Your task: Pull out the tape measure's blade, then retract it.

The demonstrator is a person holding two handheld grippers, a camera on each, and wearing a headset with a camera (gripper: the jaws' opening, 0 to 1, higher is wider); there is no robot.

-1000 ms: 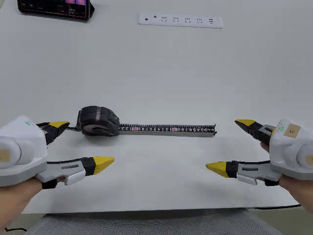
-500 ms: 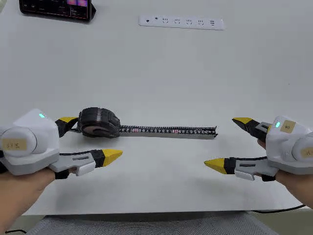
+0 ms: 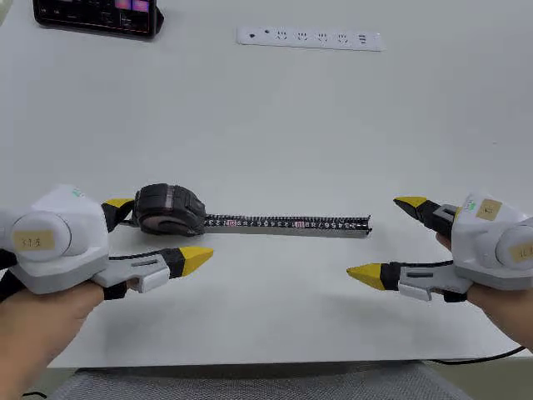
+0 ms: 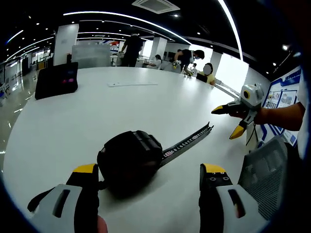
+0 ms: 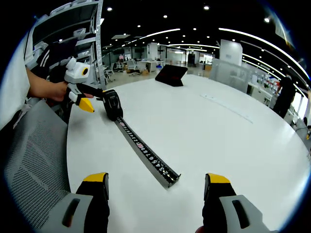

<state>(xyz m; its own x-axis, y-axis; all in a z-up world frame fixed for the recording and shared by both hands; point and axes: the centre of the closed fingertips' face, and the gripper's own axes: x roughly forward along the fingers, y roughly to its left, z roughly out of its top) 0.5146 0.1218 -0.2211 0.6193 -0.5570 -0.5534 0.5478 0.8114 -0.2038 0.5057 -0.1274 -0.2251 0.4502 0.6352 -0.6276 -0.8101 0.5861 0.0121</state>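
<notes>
Now we hold the left hand-held gripper [image 3: 158, 228] wide open, its jaws either side of the tape measure case [image 3: 169, 209], near the tabletop's [image 3: 275, 125] near edge. The blade [image 3: 287, 223] lies pulled out flat, parallel to that edge. Our right hand-held gripper [image 3: 387, 237], also wide open, hovers just past the blade's tip. Bare tabletop stretches to the power strip [image 3: 309, 37] at the far edge.
</notes>
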